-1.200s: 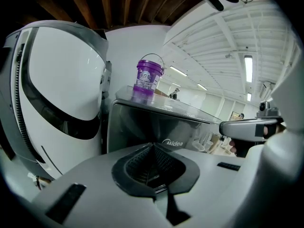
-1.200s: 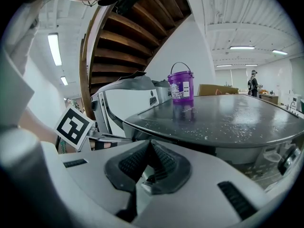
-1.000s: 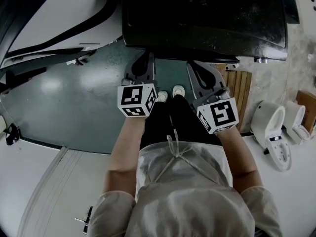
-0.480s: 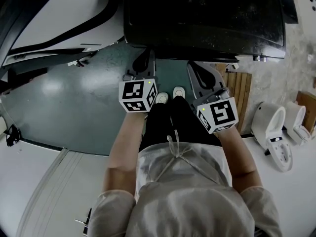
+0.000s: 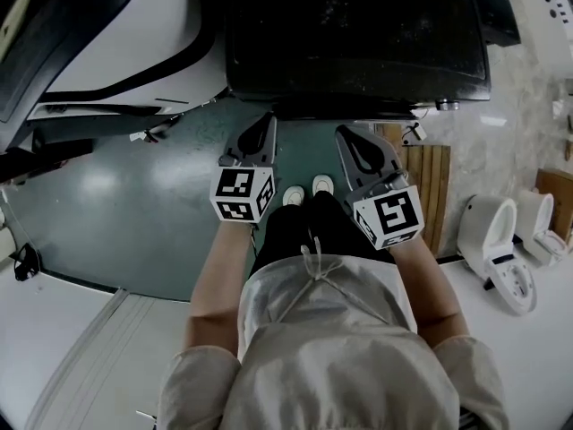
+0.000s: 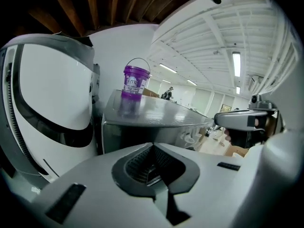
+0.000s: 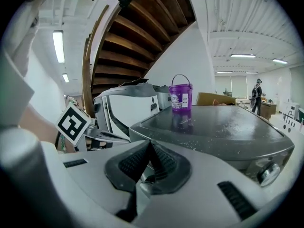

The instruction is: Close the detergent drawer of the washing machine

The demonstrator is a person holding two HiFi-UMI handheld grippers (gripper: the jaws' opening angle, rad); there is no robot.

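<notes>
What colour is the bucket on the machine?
The bucket is purple, clearest in the right gripper view.

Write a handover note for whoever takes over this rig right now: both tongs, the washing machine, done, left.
Left tongs: shut, empty, in front of the machine.
Right tongs: shut, empty, beside the left.
Washing machine: dark grey, straight ahead; purple bucket on its top.
Detergent drawer: in no view; open or closed cannot be told.
Done: nothing visible. Left: find the drawer, push it shut if open.
</notes>
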